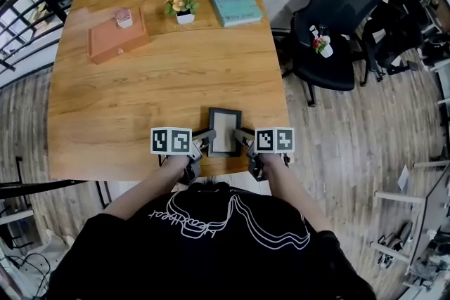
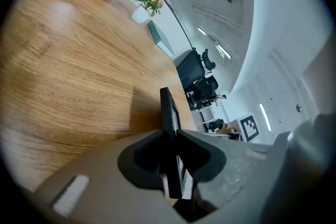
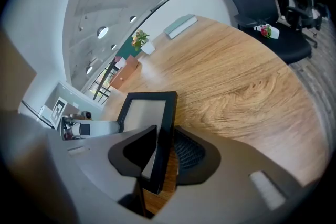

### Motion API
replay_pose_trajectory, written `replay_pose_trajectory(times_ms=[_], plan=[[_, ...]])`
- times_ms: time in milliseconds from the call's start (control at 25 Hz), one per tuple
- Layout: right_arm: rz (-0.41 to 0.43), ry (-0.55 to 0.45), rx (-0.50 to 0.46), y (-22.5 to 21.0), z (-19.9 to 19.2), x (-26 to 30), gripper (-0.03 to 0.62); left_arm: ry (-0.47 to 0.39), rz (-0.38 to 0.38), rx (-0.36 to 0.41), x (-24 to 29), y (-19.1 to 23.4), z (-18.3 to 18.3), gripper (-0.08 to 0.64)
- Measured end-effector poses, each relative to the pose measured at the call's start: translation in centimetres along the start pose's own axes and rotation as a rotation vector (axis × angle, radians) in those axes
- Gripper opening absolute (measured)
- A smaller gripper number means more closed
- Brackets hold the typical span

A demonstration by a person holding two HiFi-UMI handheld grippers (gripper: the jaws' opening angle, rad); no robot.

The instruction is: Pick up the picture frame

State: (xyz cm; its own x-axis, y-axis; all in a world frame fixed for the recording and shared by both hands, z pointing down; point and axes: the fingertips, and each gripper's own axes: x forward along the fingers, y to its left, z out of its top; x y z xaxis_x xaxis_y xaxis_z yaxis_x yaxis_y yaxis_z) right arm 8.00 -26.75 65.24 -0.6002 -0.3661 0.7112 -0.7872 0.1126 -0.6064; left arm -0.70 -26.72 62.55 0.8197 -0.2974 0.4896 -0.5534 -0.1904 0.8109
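A small black picture frame (image 1: 224,131) with a pale insert is held just above the near edge of the wooden table (image 1: 140,95). My left gripper (image 1: 204,138) is shut on its left side, and the frame's edge (image 2: 169,128) runs straight between those jaws. My right gripper (image 1: 242,137) is shut on the right side, where the frame (image 3: 152,118) sits tilted off the wood with its shadow beneath. The left gripper's body (image 3: 86,127) shows beyond the frame in the right gripper view.
Far across the table lie an orange box (image 1: 117,37) with a small pot on it, a potted flower (image 1: 182,5) and a teal book (image 1: 233,1). A black office chair (image 1: 337,17) stands to the right, carrying a small flower item (image 1: 320,43).
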Motion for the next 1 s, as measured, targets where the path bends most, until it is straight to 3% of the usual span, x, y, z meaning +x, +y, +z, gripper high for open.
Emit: replay_pose_trajectory(times_ms=[160,320,440,520,640,880,1000], plan=[[-0.004,-0.021,-0.036,0.4,0.6,-0.5,0.221,-0.022,-0.031,0.005,-0.4,-1.4,0.7,0.080],[-0.011,-0.072,-0.061,0.7,1.9,-2.1,0.221,-0.057,-0.078,-0.018,-1.5,-2.9,1.7,0.080],[0.033,-0.140,-0.113,2.4,3.3,-3.8,0.216,-0.085,-0.080,-0.007,-2.9,-3.7,2.6,0.079],[0.098,-0.195,-0.151,4.2,4.3,-5.0,0.198,-0.115,-0.086,-0.013,-3.9,-4.3,3.1,0.078],[0.194,-0.251,-0.215,7.2,5.2,-7.3,0.113,-0.169,-0.096,0.016,-5.7,-5.8,4.2,0.078],[0.286,-0.350,-0.406,12.3,6.4,-12.1,0.032,-0.277,-0.112,0.114,-9.6,-9.5,6.3,0.078],[0.332,-0.393,-0.461,14.7,6.9,-14.3,0.026,-0.334,-0.130,0.169,-11.7,-11.8,7.2,0.078]])
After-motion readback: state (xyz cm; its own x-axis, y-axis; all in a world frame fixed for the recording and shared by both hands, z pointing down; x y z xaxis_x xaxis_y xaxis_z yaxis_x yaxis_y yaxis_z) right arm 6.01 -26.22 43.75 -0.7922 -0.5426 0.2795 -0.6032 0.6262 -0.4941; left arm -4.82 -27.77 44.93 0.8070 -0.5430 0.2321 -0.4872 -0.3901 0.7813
